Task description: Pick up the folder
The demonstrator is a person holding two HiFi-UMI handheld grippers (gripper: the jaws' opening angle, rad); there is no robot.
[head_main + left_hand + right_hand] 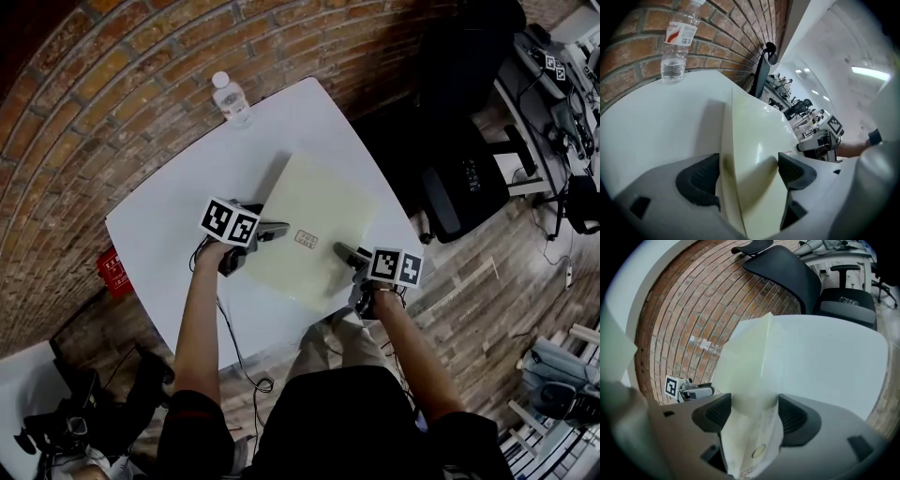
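A pale yellow-green folder (314,211) is held over the white table (178,206), with a small label (306,239) on its top face. My left gripper (277,228) is shut on the folder's left edge, and the sheet (750,140) runs between its dark pads (701,178). At the near right corner my right gripper (345,253) is shut on the folder (750,357), which fills the gap between its pads (794,418). A shadow lies on the table beside the folder in the left gripper view. The folder bends slightly between the two grips.
A clear water bottle (230,98) stands at the table's far edge by the brick wall. A black office chair (459,178) sits at the table's right. A red box (112,270) lies on the floor at the left. Cables hang near the person's legs.
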